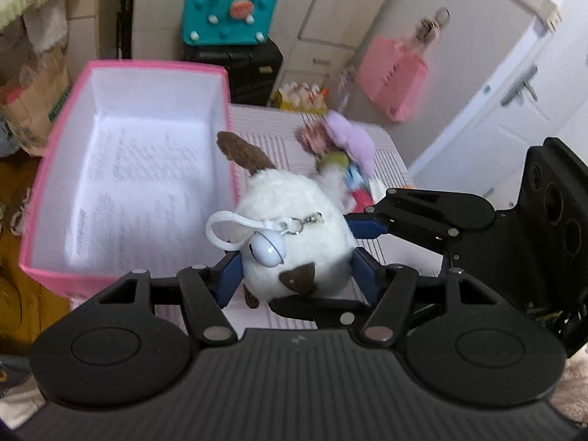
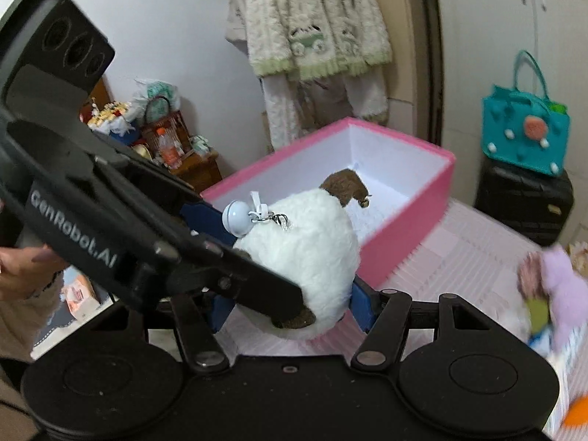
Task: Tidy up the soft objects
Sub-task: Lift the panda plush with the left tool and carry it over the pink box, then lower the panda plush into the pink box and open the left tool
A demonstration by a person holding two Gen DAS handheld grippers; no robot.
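Note:
A white plush toy [image 1: 294, 242] with brown ears, a white bell and a clip loop is held above the pink-striped surface, just right of an open pink box [image 1: 66, 147] with a white inside. My left gripper [image 1: 296, 275] is shut on the plush from both sides. My right gripper [image 2: 290, 294] also closes its blue pads on the same plush [image 2: 312, 250]; its fingers [image 1: 367, 226] reach in from the right in the left wrist view. The pink box [image 2: 415, 217] lies behind the plush in the right wrist view.
A pile of small soft toys, one lilac [image 1: 352, 143], lies on the surface to the right, also in the right wrist view [image 2: 562, 283]. A teal bag [image 1: 228, 11] sits on a black case [image 1: 253, 70]. A pink bag [image 1: 393, 73] hangs on the cabinet.

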